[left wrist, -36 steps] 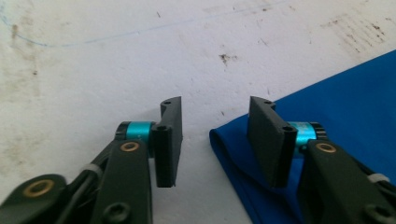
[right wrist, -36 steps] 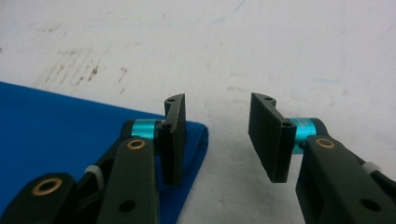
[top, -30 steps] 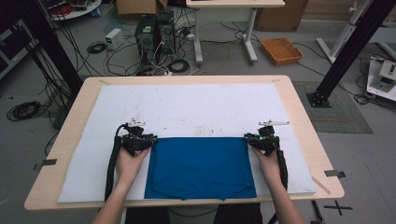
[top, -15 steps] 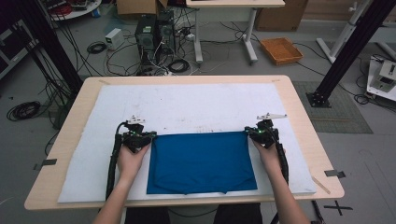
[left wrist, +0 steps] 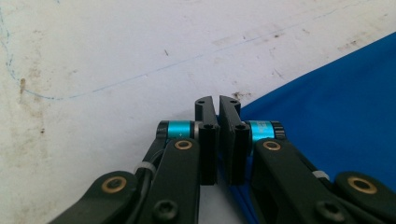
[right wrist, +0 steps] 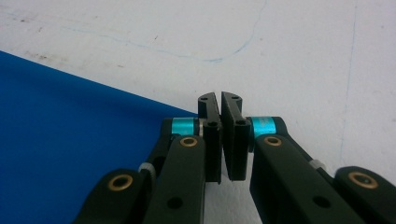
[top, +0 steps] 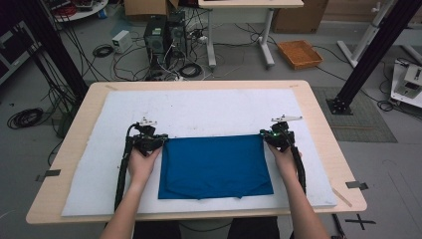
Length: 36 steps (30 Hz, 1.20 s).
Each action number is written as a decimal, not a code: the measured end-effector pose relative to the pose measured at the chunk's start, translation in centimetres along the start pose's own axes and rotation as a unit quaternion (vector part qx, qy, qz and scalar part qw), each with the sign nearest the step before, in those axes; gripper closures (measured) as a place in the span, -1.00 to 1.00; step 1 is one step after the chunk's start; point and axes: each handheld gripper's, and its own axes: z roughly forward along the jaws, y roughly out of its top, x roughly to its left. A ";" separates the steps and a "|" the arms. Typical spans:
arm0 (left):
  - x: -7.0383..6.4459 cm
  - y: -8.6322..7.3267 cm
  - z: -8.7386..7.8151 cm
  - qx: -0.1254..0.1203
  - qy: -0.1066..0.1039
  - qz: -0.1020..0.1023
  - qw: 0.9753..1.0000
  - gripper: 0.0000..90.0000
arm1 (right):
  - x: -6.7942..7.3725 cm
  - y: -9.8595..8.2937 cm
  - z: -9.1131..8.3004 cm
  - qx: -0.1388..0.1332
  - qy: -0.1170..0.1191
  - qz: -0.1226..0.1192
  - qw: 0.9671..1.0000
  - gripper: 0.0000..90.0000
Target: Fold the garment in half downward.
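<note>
We hold a blue cloth flat by its far corners

The blue cloth point(top: 215, 167) lies near-centre on the white mat point(top: 209, 109); our left gripper point(top: 158, 141) and right gripper point(top: 266, 138) are each clenched at a far corner

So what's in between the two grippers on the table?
The blue cloth stretches between the left gripper and the right gripper, one at each far corner, in the high view.
</note>
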 end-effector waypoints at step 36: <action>-2.0 -3.5 -11.8 -0.142 -0.044 0.122 0.981 -0.19 | 1.0 -2.9 -10.2 -0.123 0.030 -0.027 0.992 -0.31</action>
